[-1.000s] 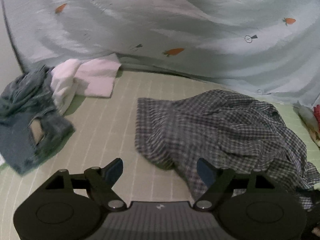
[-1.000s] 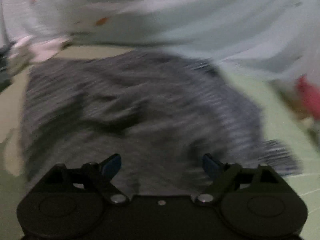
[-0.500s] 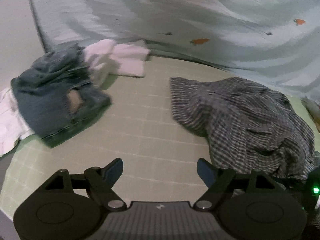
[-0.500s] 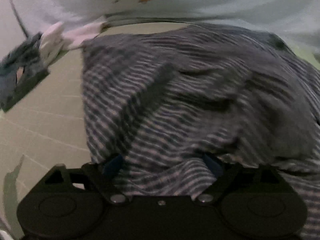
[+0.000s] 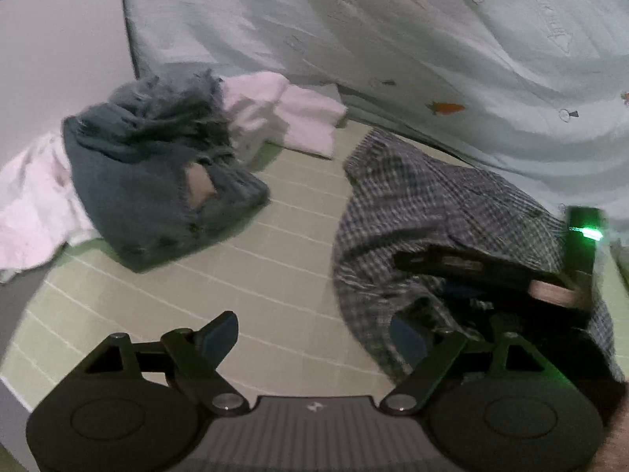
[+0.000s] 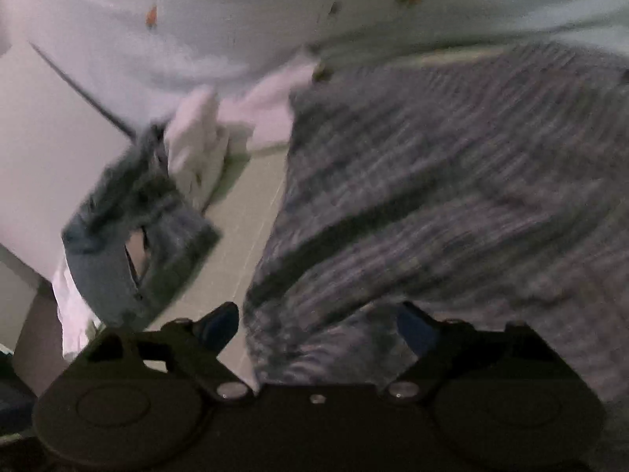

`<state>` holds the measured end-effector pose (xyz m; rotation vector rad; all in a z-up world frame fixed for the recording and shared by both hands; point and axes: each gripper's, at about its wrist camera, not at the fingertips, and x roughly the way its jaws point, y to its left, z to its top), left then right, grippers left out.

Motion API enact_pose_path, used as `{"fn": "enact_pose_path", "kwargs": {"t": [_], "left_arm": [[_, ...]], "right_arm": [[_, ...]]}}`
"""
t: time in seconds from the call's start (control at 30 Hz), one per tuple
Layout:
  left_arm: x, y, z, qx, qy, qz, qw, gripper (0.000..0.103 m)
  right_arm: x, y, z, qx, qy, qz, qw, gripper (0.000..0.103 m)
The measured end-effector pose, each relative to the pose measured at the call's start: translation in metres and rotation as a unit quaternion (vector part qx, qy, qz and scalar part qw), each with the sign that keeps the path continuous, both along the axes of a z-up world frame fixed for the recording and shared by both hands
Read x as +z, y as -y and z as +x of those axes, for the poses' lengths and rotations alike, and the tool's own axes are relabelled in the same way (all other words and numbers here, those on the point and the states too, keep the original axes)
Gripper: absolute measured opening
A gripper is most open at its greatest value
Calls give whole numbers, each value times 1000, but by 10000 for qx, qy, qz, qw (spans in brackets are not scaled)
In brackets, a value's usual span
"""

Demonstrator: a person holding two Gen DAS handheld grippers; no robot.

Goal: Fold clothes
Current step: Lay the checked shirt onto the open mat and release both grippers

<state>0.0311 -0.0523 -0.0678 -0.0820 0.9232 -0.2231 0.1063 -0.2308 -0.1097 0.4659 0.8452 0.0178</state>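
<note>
At the bottom of the left wrist view, the left gripper (image 5: 316, 334) is hovering over the green mat (image 5: 275, 275), jaws spread wide, nothing between them. Its right fingertip is sitting at the near edge of the plaid shirt (image 5: 432, 204); contact hard to tell. The shirt is lying crumpled across the right half of the frame. The right gripper (image 5: 491, 271) is showing at right centre as a dark body buried in the shirt's folds, a green light glowing above it. At left centre jeans (image 5: 157, 181) are lying in a heap, touching white clothes (image 5: 298, 114) behind them and more white cloth at the far left edge. A pale blue sheet (image 5: 393, 39) with small carrot prints is filling the top of the frame.

In the right wrist view, blurred by motion, the right gripper (image 6: 316, 330) is sitting at the bottom, jaws spread apart, with shirt (image 6: 452, 196) cloth bunching up between them and covering the right half. No pinch is showing; the fingers are standing clear on either side of the fold. Jeans (image 6: 129, 228) are lying at left centre, white clothes (image 6: 200, 137) just above them, the sheet (image 6: 236, 11) along the top, a strip of mat (image 6: 251, 204) between jeans and shirt.
</note>
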Motion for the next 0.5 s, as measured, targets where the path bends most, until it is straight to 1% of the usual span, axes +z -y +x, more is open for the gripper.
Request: {"fn": "enact_pose_path", "kwargs": {"t": [0.03,0.17,0.2,0.27,0.33,0.37,0.4,0.5], "left_arm": [[-4,7,0,-27,-70,-29,10000,86],[-23,44,-2,-137,-489,-242,9984,86],[-28,54,-4,-175,-624,-317,9974,86],[-41,78,-8,-242,-922,-468,9943,86],[-54,101,-14,-329,-1166,-525,9912,86],[-61,113,-18,-382,-1283,-539,9895,86],[-67,124,-22,-416,-1391,-521,9880,86],[-87,153,-33,-376,-1731,-297,9837,86]], "right_arm": [[4,15,-15,-93,40,-221,9997,103],[18,74,-73,-464,202,-1103,9926,103],[18,91,-87,-594,131,-1310,9895,103],[14,131,-115,-899,-158,-1703,9811,103],[9,171,-142,-1202,-446,-2091,9695,103],[5,190,-155,-1372,-596,-2200,9640,103],[2,206,-167,-1554,-721,-2201,9603,103],[-3,243,-204,-2034,-926,-2055,9528,103]]}}
